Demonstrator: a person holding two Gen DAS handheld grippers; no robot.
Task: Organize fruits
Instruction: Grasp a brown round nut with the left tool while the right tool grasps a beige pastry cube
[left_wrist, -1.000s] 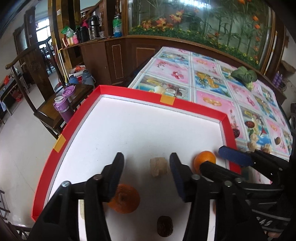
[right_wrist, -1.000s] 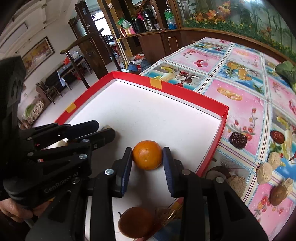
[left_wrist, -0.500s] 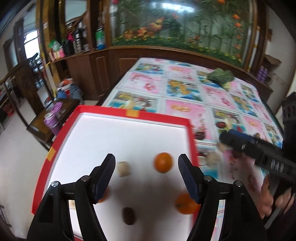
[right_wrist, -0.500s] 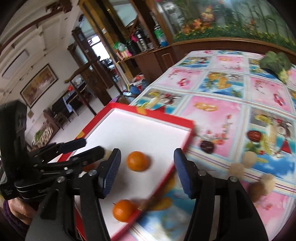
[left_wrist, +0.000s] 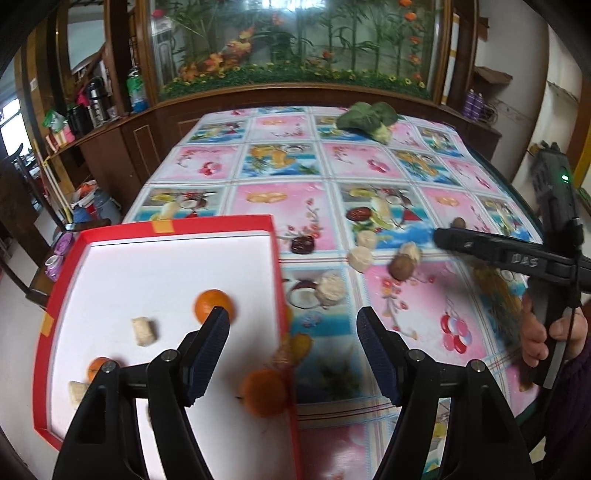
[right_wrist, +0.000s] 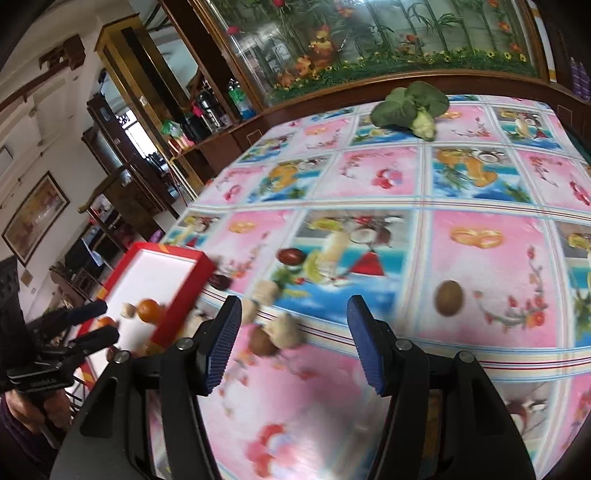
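Both your left tongs (left_wrist: 293, 350) and right tongs (right_wrist: 293, 343) hang open and empty. 3 oranges (left_wrist: 214, 305) already sit in the red tray (left_wrist: 212, 224). The loose pieces (left_wrist: 361, 258) you have yet to sort lie on the desk (left_wrist: 369, 162) beside it.

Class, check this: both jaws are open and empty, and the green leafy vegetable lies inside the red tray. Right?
Not quite. The green leafy vegetable lies on the patterned tablecloth at the far end, well outside the red tray. The left wrist view shows it. Both jaws are indeed open and empty.

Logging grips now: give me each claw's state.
Left claw: open, holding nothing.
Right claw: open, holding nothing.
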